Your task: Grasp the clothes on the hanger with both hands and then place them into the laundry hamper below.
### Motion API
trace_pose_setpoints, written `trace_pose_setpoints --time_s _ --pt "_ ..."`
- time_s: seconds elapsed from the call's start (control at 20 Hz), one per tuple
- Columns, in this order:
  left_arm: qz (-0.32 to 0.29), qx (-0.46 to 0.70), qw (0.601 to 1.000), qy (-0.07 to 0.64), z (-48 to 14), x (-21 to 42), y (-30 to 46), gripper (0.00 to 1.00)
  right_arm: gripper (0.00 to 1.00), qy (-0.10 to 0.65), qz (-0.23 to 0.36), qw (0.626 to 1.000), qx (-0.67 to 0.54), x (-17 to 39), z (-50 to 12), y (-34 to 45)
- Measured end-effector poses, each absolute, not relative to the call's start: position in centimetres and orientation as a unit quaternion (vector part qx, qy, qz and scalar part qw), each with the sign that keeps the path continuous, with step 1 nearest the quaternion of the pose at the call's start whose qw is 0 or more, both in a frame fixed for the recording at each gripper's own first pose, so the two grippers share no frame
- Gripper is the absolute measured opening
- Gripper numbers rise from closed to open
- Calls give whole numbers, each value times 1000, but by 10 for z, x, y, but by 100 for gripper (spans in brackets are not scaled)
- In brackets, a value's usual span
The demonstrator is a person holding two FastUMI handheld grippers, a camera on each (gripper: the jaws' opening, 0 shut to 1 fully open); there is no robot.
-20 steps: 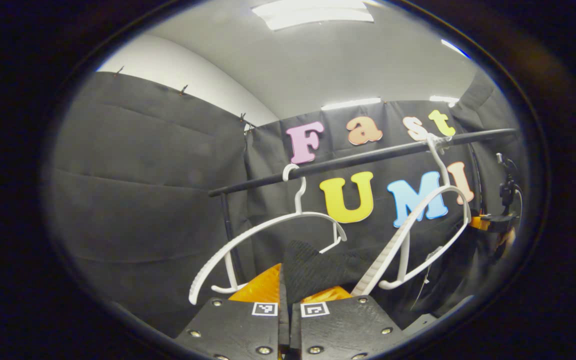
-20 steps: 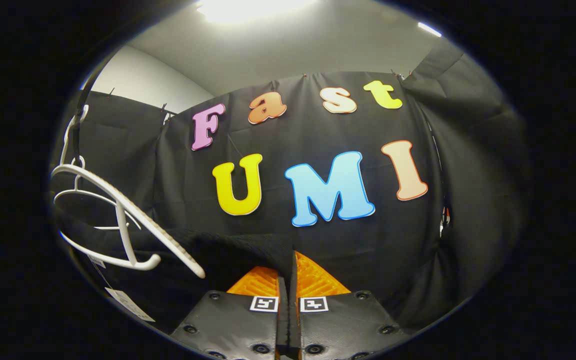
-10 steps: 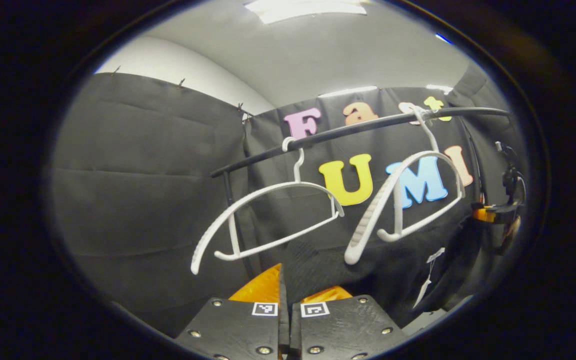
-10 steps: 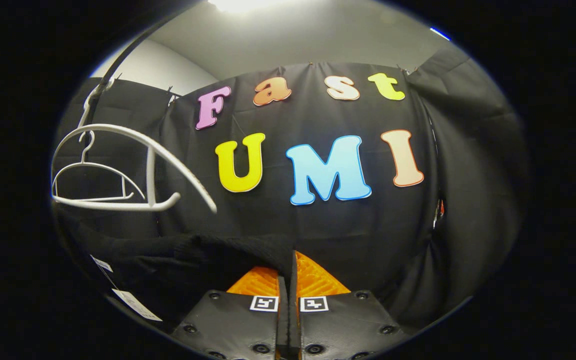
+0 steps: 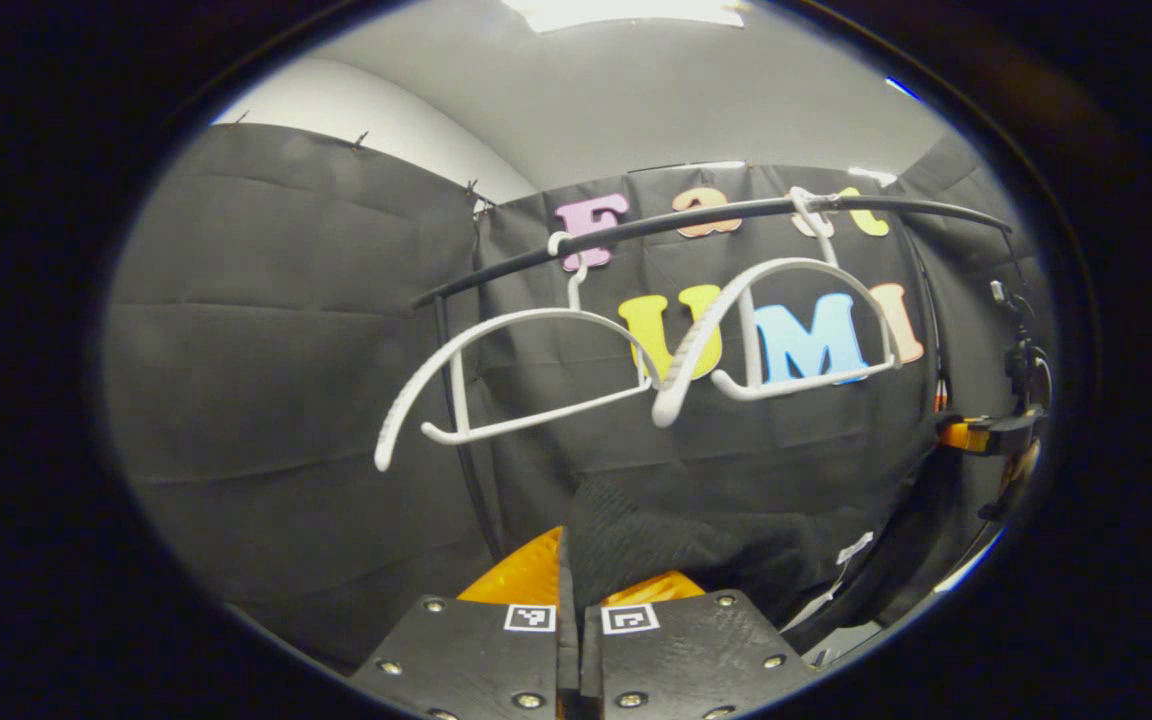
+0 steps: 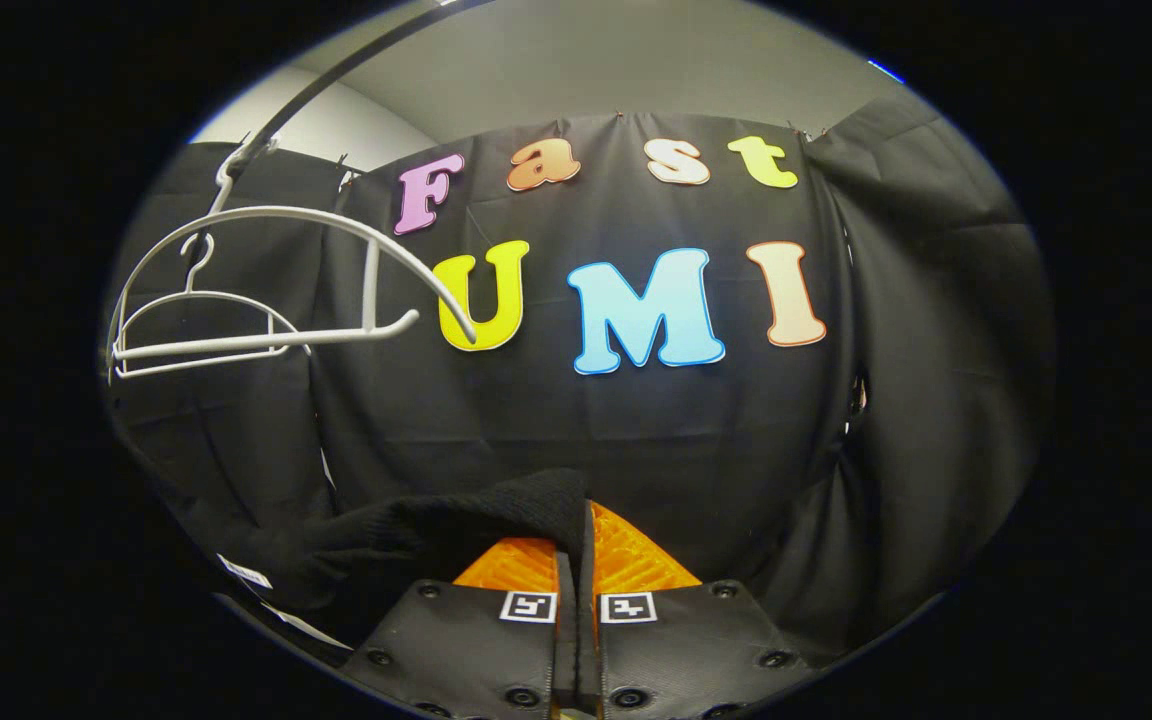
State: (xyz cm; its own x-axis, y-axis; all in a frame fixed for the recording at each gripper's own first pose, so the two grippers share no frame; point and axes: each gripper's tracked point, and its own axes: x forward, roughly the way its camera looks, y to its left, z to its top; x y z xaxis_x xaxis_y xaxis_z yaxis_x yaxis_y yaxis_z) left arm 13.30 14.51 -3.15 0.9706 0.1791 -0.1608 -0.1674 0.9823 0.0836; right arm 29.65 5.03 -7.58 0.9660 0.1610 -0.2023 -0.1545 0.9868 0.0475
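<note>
Clothes: one black knit garment (image 5: pixel 656 535), off the hangers and hanging below the rail (image 5: pixel 716 215), stretched between my two tongs. My left gripper (image 5: pixel 568 560) has its fingers drawn close together with a fold of the knit pinched between them; the cloth rises just above the fingertips and trails off toward my other hand, with a pale tag (image 5: pixel 854 547) dangling from it. My right gripper (image 6: pixel 576 540) is likewise clamped narrow on the garment's other edge (image 6: pixel 496 505), the fabric draping away to the side of the nearer hanger, with another white tag (image 6: pixel 244 573) low down on it. In the left gripper view, two white hangers hang bare from the rail: the far hanger (image 5: pixel 526 375) near the rail's upright post, the nearer hanger (image 5: pixel 786 330) farther along the rail, both well above the garment. The right gripper view shows the same pair, nearer hanger (image 6: pixel 336 290) in front of the far hanger (image 6: pixel 196 320). My right gripper (image 5: pixel 986 435) also appears in the left gripper view, below the rail's far end. I cannot see the hamper.
</note>
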Motion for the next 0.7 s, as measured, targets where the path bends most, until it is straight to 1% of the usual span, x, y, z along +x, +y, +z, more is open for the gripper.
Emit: trace_pose_setpoints --time_s 0.1,0.15,0.25,0.3,0.35,0.4,0.45,0.5,0.55,0.7 --pt "74 34 993 86 -39 125 133 4 0 108 82 991 13 279 -80 54" --pt "66 32 993 87 -42 121 126 4 2 110 84 990 12 270 -81 56" --pt "50 28 994 89 -47 119 113 4 2 115 87 989 15 252 -85 63" --pt "42 24 995 91 -49 121 107 2 2 118 89 989 16 245 -87 67" --pt "33 20 995 92 -52 124 100 2 2 122 92 988 15 238 -90 71" --pt "25 19 995 95 -54 125 92 4 2 126 95 987 14 230 -92 76" --pt "17 18 995 96 -58 124 86 2 2 129 99 987 11 222 -95 81" --pt "11 16 995 97 -61 123 81 4 0 133 102 986 10 215 -97 86" --pt "3 13 995 98 -64 120 74 4 2 135 107 985 10 207 -100 92" --pt "-18 -5 995 102 -72 119 58 4 0 147 123 981 12 187 -112 112"
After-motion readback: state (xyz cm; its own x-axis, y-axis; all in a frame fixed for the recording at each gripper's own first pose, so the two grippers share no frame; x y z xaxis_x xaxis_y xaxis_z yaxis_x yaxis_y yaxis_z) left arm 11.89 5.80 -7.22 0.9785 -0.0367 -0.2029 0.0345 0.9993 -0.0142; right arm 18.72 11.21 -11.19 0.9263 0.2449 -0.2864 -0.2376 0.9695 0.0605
